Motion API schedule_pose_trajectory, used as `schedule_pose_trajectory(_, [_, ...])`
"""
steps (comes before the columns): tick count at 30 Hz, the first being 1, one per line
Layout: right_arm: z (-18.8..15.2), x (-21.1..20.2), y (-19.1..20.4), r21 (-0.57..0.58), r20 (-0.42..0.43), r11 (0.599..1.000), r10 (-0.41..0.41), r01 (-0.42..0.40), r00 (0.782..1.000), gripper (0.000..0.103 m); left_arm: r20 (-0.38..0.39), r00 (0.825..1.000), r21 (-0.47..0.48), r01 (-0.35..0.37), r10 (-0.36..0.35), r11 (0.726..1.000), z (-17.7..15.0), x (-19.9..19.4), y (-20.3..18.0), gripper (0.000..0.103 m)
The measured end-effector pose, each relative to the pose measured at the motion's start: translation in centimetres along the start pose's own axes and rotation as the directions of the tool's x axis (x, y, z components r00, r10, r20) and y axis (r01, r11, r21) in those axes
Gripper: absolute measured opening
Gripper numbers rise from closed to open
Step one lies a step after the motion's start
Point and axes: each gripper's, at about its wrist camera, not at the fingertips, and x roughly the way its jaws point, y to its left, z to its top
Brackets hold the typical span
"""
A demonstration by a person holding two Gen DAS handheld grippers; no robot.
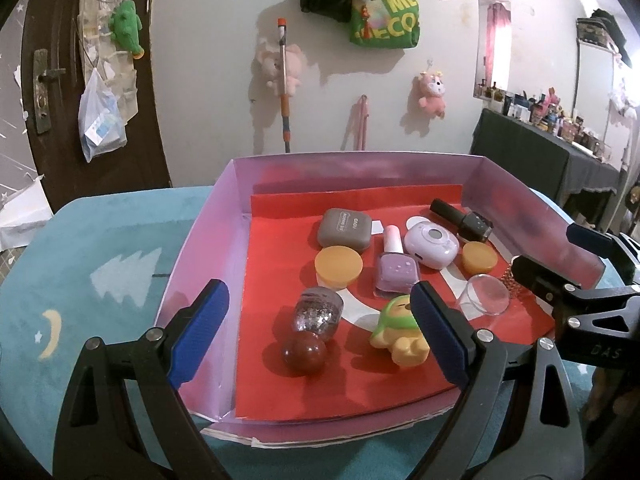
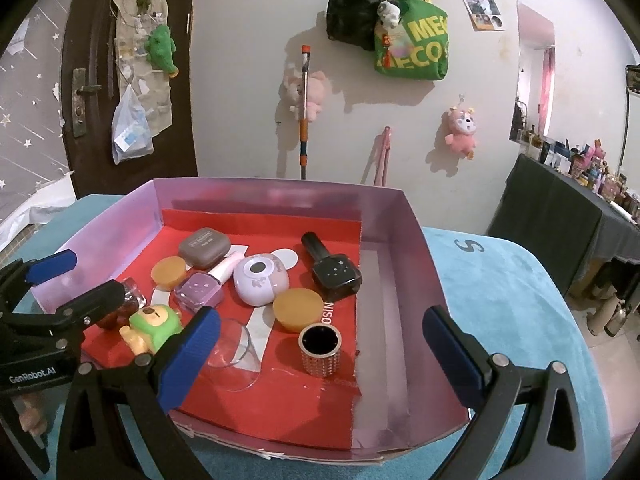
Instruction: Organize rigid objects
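Both grippers are hovering wide open at the near edge of the shallow pink cardboard box [image 1: 208, 220] with its red paper floor, gripping nothing. The left gripper [image 1: 320, 340] is framing the dark red glossy ball [image 1: 303, 353] and the clear glitter-filled jar [image 1: 319, 312] between its blue-padded fingers [image 1: 198, 338], with the yellow bear figurine in a green hood [image 1: 394, 330] sitting just beside its right finger. The right gripper [image 2: 320, 360] is framing the rhinestone-studded cylinder [image 2: 321, 350] between its fingers, while the clear plastic cup lying on its side [image 2: 234, 354] is resting against its left finger.
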Motion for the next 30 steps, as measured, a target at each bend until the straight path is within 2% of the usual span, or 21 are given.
schedule_pose_trajectory(30, [0.00, 0.13, 0.32, -0.013, -0.008, 1.000, -0.013, 0.013, 1.000, 0.103, -0.005, 1.000, -0.002, 0.001, -0.001, 1.000, -0.02, 0.22, 0.14, 0.093])
